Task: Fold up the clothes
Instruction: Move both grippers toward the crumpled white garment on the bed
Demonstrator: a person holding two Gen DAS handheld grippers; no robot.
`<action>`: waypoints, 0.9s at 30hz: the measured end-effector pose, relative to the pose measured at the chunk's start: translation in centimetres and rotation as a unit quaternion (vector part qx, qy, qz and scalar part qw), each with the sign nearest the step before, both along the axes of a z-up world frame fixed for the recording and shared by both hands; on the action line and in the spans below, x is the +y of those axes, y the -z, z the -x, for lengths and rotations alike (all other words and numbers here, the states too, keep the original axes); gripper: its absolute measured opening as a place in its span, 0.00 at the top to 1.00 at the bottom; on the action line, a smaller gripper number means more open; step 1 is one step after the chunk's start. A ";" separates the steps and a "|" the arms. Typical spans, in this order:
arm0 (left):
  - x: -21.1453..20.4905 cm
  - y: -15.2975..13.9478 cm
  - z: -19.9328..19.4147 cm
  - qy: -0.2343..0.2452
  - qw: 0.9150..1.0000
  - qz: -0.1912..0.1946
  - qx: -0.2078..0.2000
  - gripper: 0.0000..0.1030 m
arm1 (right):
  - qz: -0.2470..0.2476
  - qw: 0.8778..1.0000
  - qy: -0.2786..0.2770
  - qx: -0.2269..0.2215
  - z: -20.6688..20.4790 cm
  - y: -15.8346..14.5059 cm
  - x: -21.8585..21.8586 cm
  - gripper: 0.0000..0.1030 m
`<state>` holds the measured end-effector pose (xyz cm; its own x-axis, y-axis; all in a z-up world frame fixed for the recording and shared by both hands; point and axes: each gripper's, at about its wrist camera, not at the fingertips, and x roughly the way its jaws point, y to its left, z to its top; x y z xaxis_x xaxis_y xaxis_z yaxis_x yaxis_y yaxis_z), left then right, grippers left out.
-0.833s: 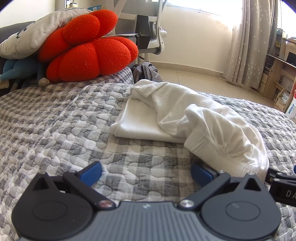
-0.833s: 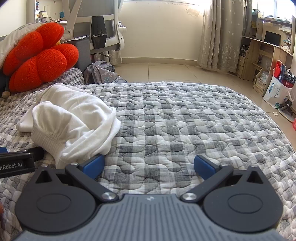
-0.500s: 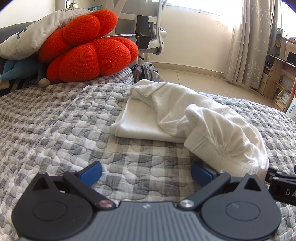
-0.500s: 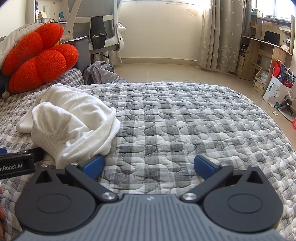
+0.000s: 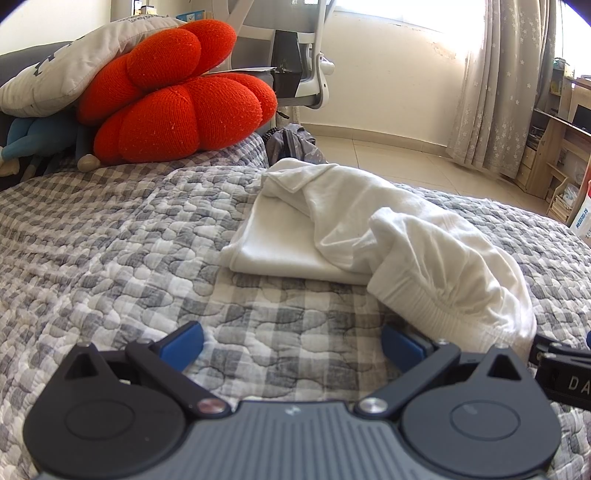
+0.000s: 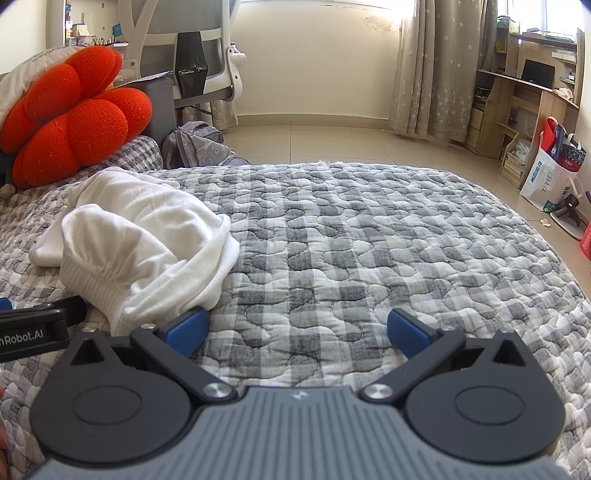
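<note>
A rumpled white cotton garment (image 5: 388, 236) lies on the grey checked quilted bed (image 6: 369, 240), partly folded. Left tool (image 5: 291, 341) and right tool (image 6: 297, 328) hover near it, both released; next, grasp the ribbed hem.

Both my views are bright with daylight. The light comes from the window (image 5: 424, 14) far ahead of my jaws, beside the curtain (image 6: 432, 66), and there the picture burns to white glare. The quilt (image 6: 369, 229) between and beyond my jaws is evenly lit and sharp, with only soft, short shadows under my fingers. The white garment (image 5: 424, 251) keeps its folds visible. Straight lines bend strongly toward the edges, and the upper corners go black.
</note>
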<state>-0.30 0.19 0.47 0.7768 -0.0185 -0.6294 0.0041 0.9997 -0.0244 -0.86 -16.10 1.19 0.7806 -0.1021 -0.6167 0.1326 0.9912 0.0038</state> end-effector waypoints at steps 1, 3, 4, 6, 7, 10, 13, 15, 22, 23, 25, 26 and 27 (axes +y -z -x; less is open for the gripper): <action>0.1 0.0 0.0 0.000 1.000 0.001 0.000 0.00 | -0.003 1.000 -0.003 0.001 0.1 -0.1 -0.1 0.00; 0.1 -0.1 0.2 -0.002 1.000 0.000 0.000 0.00 | -0.009 1.000 -0.009 0.001 0.2 -0.2 -0.3 0.00; 0.1 -0.1 0.3 -0.002 1.000 0.000 0.000 0.00 | -0.012 1.000 -0.013 -0.001 0.3 -0.3 -0.4 0.00; 0.2 -0.4 0.6 0.005 1.000 0.001 -0.001 0.00 | -0.019 1.000 -0.021 -0.006 0.6 -0.4 -0.6 0.00; 0.2 -0.5 0.7 0.014 1.000 0.003 0.000 0.00 | -0.024 0.999 -0.024 -0.011 0.8 -0.4 -0.7 0.00; 0.0 -1.1 1.2 0.046 0.999 0.023 0.000 0.00 | -0.033 0.999 -0.036 -0.012 1.1 -0.7 -0.9 0.00; -0.6 -1.6 1.4 0.063 0.997 0.034 -0.007 0.00 | -0.045 0.998 -0.041 -0.013 1.3 -0.9 -1.2 0.07; -1.3 -2.0 1.4 0.076 0.997 0.016 -0.016 0.00 | -0.045 0.998 -0.049 -0.016 1.5 -1.1 -1.3 0.14; -3.9 -2.3 2.7 0.126 0.991 -0.042 -0.036 0.01 | -0.067 0.994 -0.088 -0.026 2.4 -0.9 -2.5 0.24; -4.1 -2.2 3.0 0.131 0.990 -0.046 -0.040 0.01 | -0.073 0.993 -0.089 -0.030 2.6 -0.9 -2.7 0.26; -4.4 -2.1 3.6 0.142 0.988 -0.039 -0.048 0.01 | -0.086 0.992 -0.090 -0.031 2.8 -1.0 -3.2 0.28; -4.7 -2.0 3.8 0.152 0.986 -0.038 -0.050 0.01 | -0.094 0.991 -0.092 -0.031 2.8 -1.1 -3.6 0.28; -5.1 -2.0 3.9 0.161 0.984 -0.046 -0.053 0.01 | -0.098 0.990 -0.096 -0.030 2.8 -1.2 -3.8 0.29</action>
<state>-4.23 -4.91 2.45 0.8017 -0.2214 -0.5552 0.3184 0.9443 0.0832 -3.68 -19.95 2.38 0.8100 0.1686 -0.5617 -0.0649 0.9777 0.1998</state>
